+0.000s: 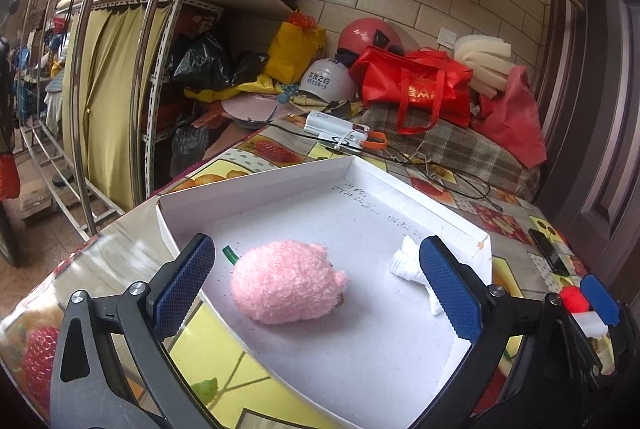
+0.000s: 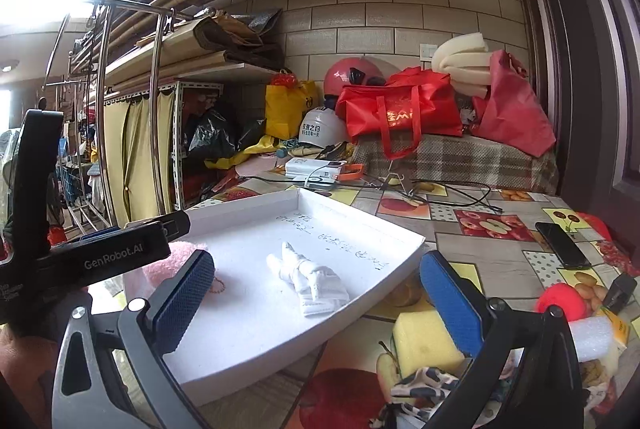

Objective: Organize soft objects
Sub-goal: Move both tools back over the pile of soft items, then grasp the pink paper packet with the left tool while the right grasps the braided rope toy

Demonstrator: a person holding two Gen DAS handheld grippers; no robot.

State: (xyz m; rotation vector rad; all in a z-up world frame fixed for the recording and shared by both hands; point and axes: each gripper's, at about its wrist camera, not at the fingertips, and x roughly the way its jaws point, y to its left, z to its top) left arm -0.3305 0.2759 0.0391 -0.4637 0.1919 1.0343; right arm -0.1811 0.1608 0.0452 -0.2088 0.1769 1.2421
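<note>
Pink plush (image 1: 286, 283), white sock (image 2: 310, 279) in tray (image 1: 256, 185)

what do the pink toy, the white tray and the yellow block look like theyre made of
Pink toy: plush fabric, going by its fuzzy, curly, matte pile. White tray: likely cardboard or paperboard, with thin folded walls, a matte surface and handwriting on its floor. Yellow block: probably foam sponge, with a matte, slightly porous look and soft rounded edges.

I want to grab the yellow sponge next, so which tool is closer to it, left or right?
Right. The right tool hangs open by the tray's edge, its right finger against the yellow sponge. The left tool is over the tray, around the pink plush.
</note>
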